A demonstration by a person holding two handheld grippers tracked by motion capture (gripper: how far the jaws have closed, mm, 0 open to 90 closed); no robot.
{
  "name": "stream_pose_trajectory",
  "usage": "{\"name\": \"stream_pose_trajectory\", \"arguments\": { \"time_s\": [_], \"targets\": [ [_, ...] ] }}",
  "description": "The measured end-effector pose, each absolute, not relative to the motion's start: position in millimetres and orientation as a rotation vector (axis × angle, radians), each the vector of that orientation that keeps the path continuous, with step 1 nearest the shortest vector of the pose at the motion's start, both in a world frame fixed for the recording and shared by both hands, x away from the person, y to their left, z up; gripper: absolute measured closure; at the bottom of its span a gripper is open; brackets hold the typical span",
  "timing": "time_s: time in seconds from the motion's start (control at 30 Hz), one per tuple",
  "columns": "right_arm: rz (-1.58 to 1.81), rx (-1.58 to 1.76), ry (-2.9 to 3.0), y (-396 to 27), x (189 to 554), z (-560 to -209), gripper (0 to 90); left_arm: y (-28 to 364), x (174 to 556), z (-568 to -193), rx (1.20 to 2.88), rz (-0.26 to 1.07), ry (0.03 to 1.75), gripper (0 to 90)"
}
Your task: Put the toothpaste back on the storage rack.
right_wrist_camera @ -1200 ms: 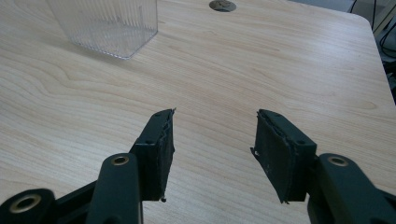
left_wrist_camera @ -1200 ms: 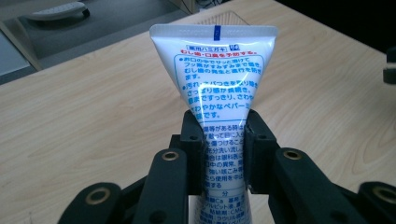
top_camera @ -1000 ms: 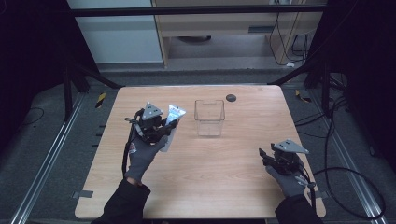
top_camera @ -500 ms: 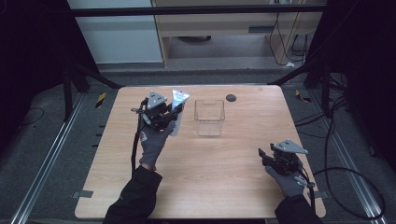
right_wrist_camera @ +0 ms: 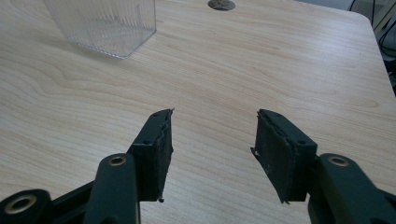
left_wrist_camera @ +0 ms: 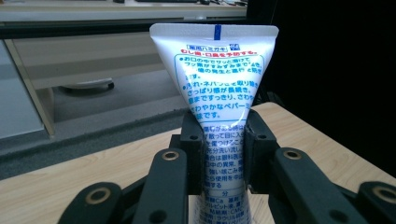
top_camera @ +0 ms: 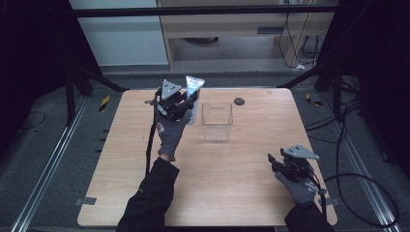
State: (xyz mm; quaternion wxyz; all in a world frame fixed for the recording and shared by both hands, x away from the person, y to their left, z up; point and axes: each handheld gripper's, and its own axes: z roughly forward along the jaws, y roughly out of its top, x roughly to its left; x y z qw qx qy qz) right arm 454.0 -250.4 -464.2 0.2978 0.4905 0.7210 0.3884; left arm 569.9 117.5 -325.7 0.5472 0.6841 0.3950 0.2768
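Bench (top_camera: 232,193): pale wood-grain top with rounded corners, standing on dark carpet between metal floor rails.

Left gripper (top_camera: 186,102): held up above the far left part of the bench by a gloved hand (top_camera: 171,135); grey three-cornered plate on top, cable trailing down beside the dark sleeve. Its jaws are closed on a tube, clamping it at the narrower lower body.

Tube (left_wrist_camera: 217,88): white, soft-sided, printed in blue and red Japanese text; it stands upright with the flat crimped end uppermost. In the left gripper view the cap end runs off the bottom edge behind the jaws. In the high view the tube (top_camera: 193,87) sits just left of the clear bin and does not touch it.

Clear bin (top_camera: 217,121): transparent, square, open-topped, ribbed walls, standing on the far middle of the bench; nothing seen inside. In the right gripper view the bin (right_wrist_camera: 105,23) is cut off by the top edge.

Dark round disc (top_camera: 239,101): flat on the bench just behind and right of the bin; what it is cannot be made out.

Right gripper (right_wrist_camera: 212,135): low over the near right corner of the bench, well apart from the bin, jaws spread wide with bare wood between the pads.

Surroundings: a light cabinet front, a wooden shelf unit and loose cables beyond the far edge; both sides fall into darkness.
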Motion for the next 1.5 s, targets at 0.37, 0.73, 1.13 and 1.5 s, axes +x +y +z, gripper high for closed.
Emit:
{"name": "stream_pose_trajectory", "arguments": {
  "time_s": [0.37,0.73,1.13,1.5],
  "targets": [
    [1.038,1.301,1.905,-251.6,453.9,-464.2,45.7,96.5,589.9,-330.2,1.582,0.644,0.931,72.9],
    [1.041,1.302,1.902,-251.2,453.4,-464.2,45.4,82.1,603.8,-333.0,1.564,0.63,0.93,72.8],
    [1.045,1.305,1.903,-251.5,453.5,-464.4,45.3,61.1,617.0,-346.8,1.595,0.602,0.924,72.8],
    [1.045,1.303,1.907,-250.7,453.9,-465.0,45.3,54.5,627.6,-361.4,1.604,0.587,0.94,72.7]
  ]
}}
